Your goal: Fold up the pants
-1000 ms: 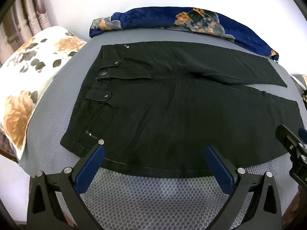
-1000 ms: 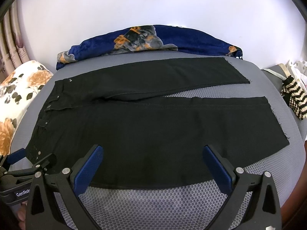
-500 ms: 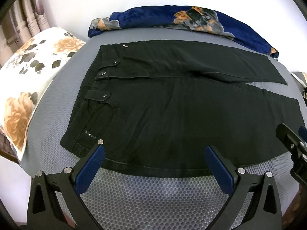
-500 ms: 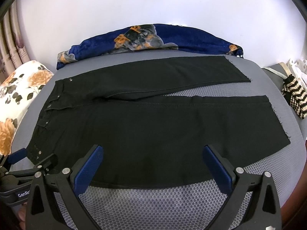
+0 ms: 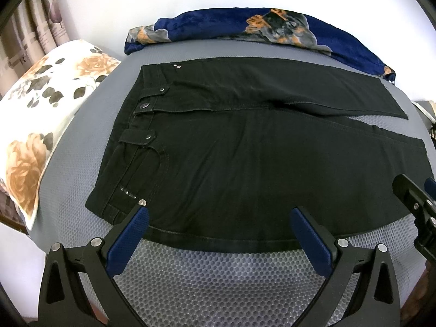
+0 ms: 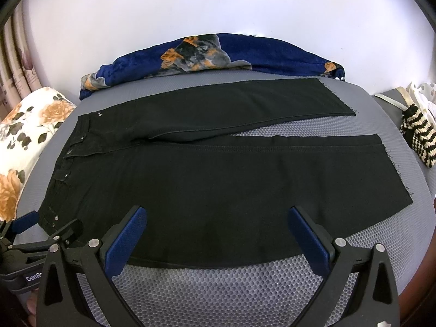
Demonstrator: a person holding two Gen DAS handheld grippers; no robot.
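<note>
1. Nearest the cameras, the left gripper [image 5: 218, 211] and the right gripper [image 6: 216, 209] both hover over the near edge of the bed, each with its blue-padded fingers [image 5: 128, 241] spread wide and nothing between them.
2. In the left wrist view the right gripper shows as a black bracket at the far right edge; in the right wrist view the left gripper sits low at the left edge, its body marked with white lettering cut off by the frame.
3. Under the grippers lies the grey mesh mattress cover [image 5: 218, 280], a honeycomb-textured surface that runs across the whole bed and rounds off toward each side.
4. The black pants [image 5: 245, 163] lie flat and unfolded on that cover, waistband to the left and leg ends to the right. The near side seam lies just beyond the fingertips of both grippers.
5. The two legs part toward the right, with a wedge of grey mesh showing between them; the hems look raw and frayed in the right wrist view [image 6: 395, 174].
6. To the left, a cream pillow with orange roses [image 5: 41, 125] rests against the bed's side.
7. To the right, a black-and-cream striped knit item [image 6: 417, 141] lies at the bed's edge.
8. Beyond the pants, a navy floral blanket [image 6: 259, 54] is bunched along the far edge.
9. Behind it stands a plain white wall [image 6: 218, 8], with pale patterned curtains [image 5: 30, 32] at the far left.
</note>
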